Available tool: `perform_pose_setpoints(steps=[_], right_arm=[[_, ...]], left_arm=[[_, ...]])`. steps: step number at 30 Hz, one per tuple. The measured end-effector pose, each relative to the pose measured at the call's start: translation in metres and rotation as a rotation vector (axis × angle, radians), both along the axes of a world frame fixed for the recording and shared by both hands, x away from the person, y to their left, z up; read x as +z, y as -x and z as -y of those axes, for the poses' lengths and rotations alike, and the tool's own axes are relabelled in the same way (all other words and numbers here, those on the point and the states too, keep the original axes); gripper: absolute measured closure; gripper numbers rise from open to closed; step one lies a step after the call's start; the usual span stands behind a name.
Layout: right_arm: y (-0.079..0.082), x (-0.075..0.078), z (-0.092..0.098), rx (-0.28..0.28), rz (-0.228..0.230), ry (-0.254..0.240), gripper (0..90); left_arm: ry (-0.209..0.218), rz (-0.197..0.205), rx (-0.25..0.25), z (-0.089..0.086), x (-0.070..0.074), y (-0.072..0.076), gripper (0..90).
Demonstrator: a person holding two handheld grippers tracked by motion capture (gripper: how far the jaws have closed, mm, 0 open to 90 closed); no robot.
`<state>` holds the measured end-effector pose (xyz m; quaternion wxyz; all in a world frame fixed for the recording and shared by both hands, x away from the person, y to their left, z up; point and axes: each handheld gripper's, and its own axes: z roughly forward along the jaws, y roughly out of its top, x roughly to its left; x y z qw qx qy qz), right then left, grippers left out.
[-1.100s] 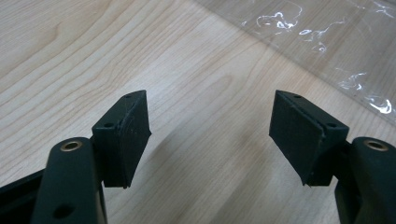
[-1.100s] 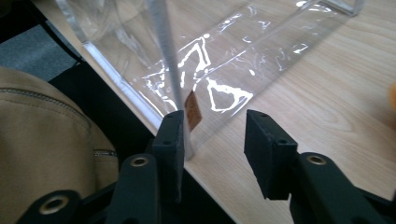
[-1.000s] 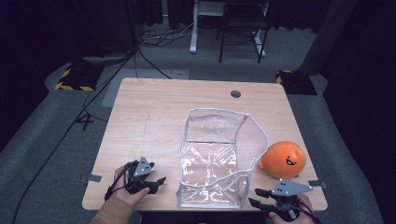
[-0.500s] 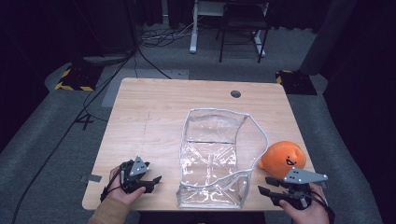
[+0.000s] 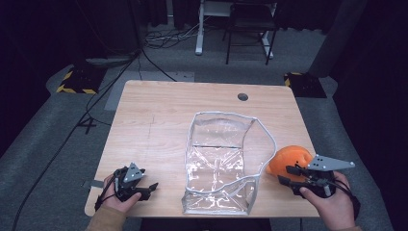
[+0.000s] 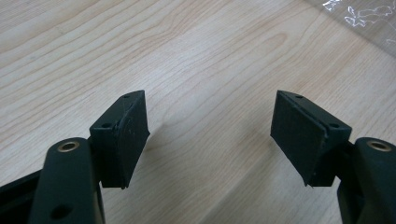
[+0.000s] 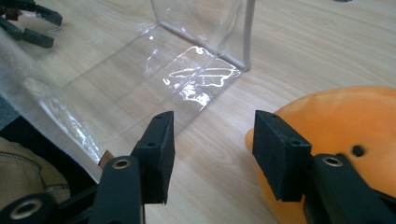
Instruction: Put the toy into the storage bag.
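Right tongs (image 5: pixel 287 175), lower right of the high view, jaws apart and just been widening, nothing between; orange plush toy (image 5: pixel 290 160) just beyond. Left tongs (image 5: pixel 150 187), lower left, gaping, empty. Advice: square jaws around the toy before closing. Clear bag (image 5: pixel 222 163) mid-table (image 5: pixel 159 110).

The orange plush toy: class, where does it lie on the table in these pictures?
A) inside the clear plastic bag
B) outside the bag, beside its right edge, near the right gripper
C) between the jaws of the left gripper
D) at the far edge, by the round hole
B: the orange plush toy lies on bare wood just right of the clear plastic bag, with the right gripper close in front of it, jaws apart and gripping nothing.
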<state>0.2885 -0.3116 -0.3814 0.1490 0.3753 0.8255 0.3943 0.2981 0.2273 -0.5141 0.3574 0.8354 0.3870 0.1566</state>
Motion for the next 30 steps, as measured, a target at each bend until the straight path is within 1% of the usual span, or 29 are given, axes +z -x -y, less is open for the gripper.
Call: perform_pose_setpoints(steps=[1, 2, 3, 6, 7, 9, 10, 13, 16, 18, 20, 21, 23, 25, 29, 30], right_arm=[[-0.004, 0.004, 0.003, -0.006, 0.003, 0.004, 50.6], [-0.004, 0.004, 0.003, -0.006, 0.003, 0.004, 50.6], [-0.007, 0.008, 0.007, -0.008, 0.005, 0.014, 51.5], [-0.011, 0.011, 0.011, -0.017, 0.009, 0.022, 51.8], [-0.013, 0.014, 0.014, -0.028, 0.012, 0.026, 51.8], [-0.017, 0.017, 0.020, -0.044, 0.015, 0.031, 51.9], [-0.021, 0.021, 0.025, -0.061, 0.020, 0.033, 52.1], [-0.027, 0.026, 0.035, -0.092, 0.026, 0.039, 51.8], [-0.034, 0.028, 0.045, -0.131, 0.020, 0.049, 50.3], [-0.036, 0.027, 0.048, -0.139, 0.017, 0.050, 49.6], [-0.043, 0.024, 0.057, -0.171, 0.012, 0.062, 46.8], [-0.044, 0.023, 0.059, -0.179, 0.008, 0.061, 46.4], [-0.047, 0.022, 0.061, -0.186, 0.002, 0.062, 45.5], [-0.052, 0.017, 0.066, -0.204, -0.016, 0.061, 43.7], [-0.059, 0.005, 0.069, -0.217, -0.042, 0.060, 41.2], [-0.062, 0.000, 0.070, -0.217, -0.058, 0.060, 39.1]], left_arm=[[-0.002, 0.001, 0.004, -0.002, 0.000, 0.001, 28.1], [-0.002, 0.001, 0.004, -0.002, 0.000, 0.001, 28.1], [-0.004, -0.003, 0.013, -0.005, -0.001, 0.002, 28.1], [-0.003, -0.007, 0.021, -0.007, -0.002, 0.003, 28.1], [-0.007, -0.003, 0.024, -0.008, -0.002, 0.003, 28.1], [-0.008, -0.008, 0.032, -0.010, -0.002, 0.004, 28.1], [-0.011, -0.009, 0.034, -0.010, -0.003, 0.004, 28.1], [-0.004, -0.013, 0.036, -0.012, -0.004, 0.003, 27.8], [-0.001, -0.014, 0.035, -0.012, -0.004, 0.002, 27.4], [-0.001, -0.013, 0.034, -0.012, -0.004, 0.002, 27.2], [0.006, -0.013, 0.031, -0.013, -0.005, 0.002, 26.8], [0.011, -0.012, 0.032, -0.013, -0.005, 0.002, 26.7], [0.013, -0.011, 0.029, -0.013, -0.006, 0.001, 26.4], [0.010, -0.010, 0.025, -0.013, -0.006, 0.001, 26.2], [0.006, -0.010, 0.019, -0.014, -0.005, 0.000, 25.9], [0.006, -0.010, 0.018, -0.014, -0.005, 0.000, 25.7]])
